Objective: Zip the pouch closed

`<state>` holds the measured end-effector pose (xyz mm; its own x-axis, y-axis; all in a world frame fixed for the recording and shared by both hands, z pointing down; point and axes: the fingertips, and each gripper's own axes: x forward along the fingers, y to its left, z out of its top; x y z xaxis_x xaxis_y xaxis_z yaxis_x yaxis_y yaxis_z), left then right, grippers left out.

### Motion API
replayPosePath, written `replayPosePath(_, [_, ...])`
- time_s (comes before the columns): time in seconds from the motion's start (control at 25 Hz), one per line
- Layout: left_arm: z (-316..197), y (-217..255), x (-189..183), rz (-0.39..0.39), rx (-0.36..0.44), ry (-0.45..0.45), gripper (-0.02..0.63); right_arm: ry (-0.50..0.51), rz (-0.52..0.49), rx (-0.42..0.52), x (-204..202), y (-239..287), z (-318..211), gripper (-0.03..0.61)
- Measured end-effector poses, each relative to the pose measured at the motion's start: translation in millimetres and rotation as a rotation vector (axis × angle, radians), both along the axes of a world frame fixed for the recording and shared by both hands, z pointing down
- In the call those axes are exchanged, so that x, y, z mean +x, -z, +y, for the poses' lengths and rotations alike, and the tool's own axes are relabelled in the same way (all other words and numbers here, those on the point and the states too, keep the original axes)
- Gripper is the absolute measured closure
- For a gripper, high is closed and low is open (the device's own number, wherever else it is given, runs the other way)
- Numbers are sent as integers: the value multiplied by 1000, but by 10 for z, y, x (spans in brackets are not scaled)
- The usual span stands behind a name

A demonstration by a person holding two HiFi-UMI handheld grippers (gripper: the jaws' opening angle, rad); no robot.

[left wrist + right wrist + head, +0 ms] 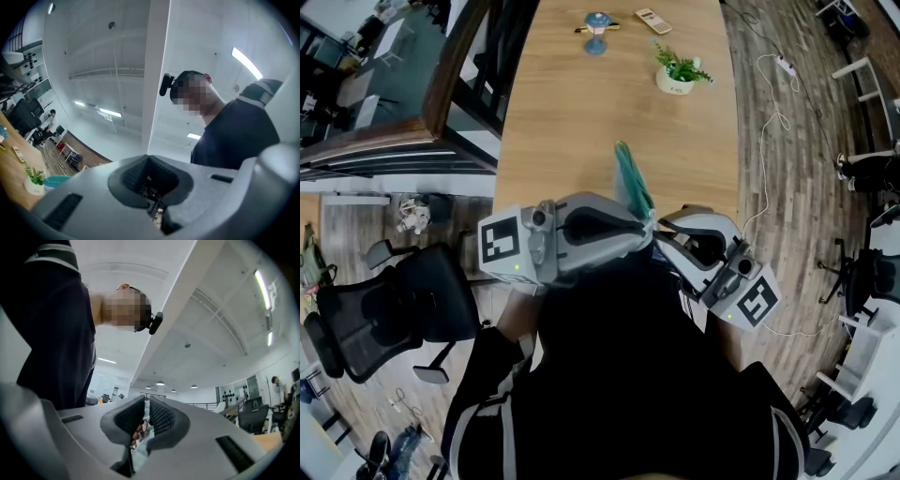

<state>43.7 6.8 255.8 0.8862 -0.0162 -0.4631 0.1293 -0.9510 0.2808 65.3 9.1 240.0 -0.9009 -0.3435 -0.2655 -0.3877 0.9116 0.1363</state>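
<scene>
Over the near end of the wood worktop (581, 122), close to the person's chest, the teal pouch (633, 178) sticks up btw. the 2 grippers. Left gripper (639, 225): jaws shut tight, w/ a small bit of pouch edge pinched. Right gripper (664, 232): jaws nearly together, squeezing pale pouch cloth. Little potted plant (676, 77) sits far down the worktop.

I see bright, even overhead light. Light strips (246, 63) above the left tongs (149, 182) and lamps (262, 287) above the right tongs (146, 414) glare white. The desk (581, 94) beyond both is shadowless. My torso (628, 375) reads black. Fisheye bends edges, and the nearest tong bodies are soft.
</scene>
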Motion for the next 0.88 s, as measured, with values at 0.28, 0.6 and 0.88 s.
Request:
replayPosePath(0.28, [30, -83, 3, -3, 20, -2, 613, -47, 58, 47, 42, -19, 5, 561])
replayPosePath(0.6, [124, -76, 65, -95, 53, 11, 614, -104, -2, -87, 186, -86, -147, 565])
replayPosePath(0.88, [283, -46, 55, -93, 84, -27, 614, -220, 28, -136, 366, -210, -320, 566])
